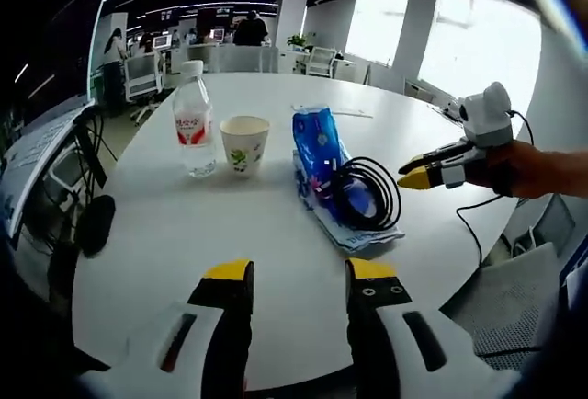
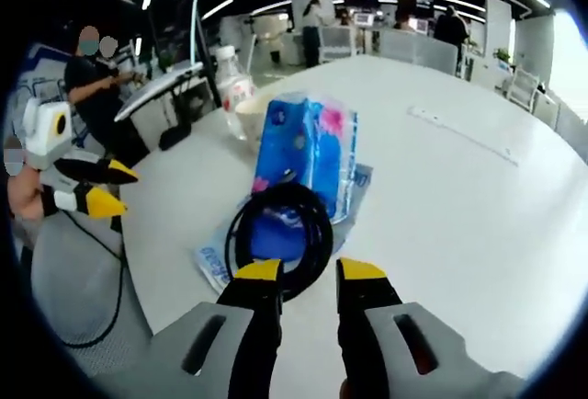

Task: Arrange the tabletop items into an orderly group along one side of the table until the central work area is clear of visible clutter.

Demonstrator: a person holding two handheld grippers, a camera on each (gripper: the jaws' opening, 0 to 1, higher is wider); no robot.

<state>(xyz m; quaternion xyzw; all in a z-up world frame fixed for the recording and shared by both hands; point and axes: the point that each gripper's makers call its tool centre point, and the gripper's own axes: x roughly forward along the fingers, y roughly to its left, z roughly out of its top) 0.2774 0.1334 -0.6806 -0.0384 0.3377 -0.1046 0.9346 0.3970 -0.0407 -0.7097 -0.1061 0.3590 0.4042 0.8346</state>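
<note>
right now the blue tissue pack (image 1: 319, 146) is my landmark: paper cup (image 1: 244, 143) just beside it, water bottle (image 1: 192, 128) beyond the cup, black cable coil (image 1: 367, 192) leaning against the pack's near end, flat blue packet (image 1: 354, 232) underneath. right gripper (image 2: 309, 270) jaws spread, tips at the coil. left gripper (image 1: 298, 275) spread, empty, well short of the pack. coil looks floppy and light, so pinch across the bundled loops. pack is soft, will squash. cup crushes easily, take it at the rim.

Both the left gripper (image 1: 299, 281) and right gripper (image 2: 309, 279) are being seen with grey bodies, black yellow-tipped jaws
</note>
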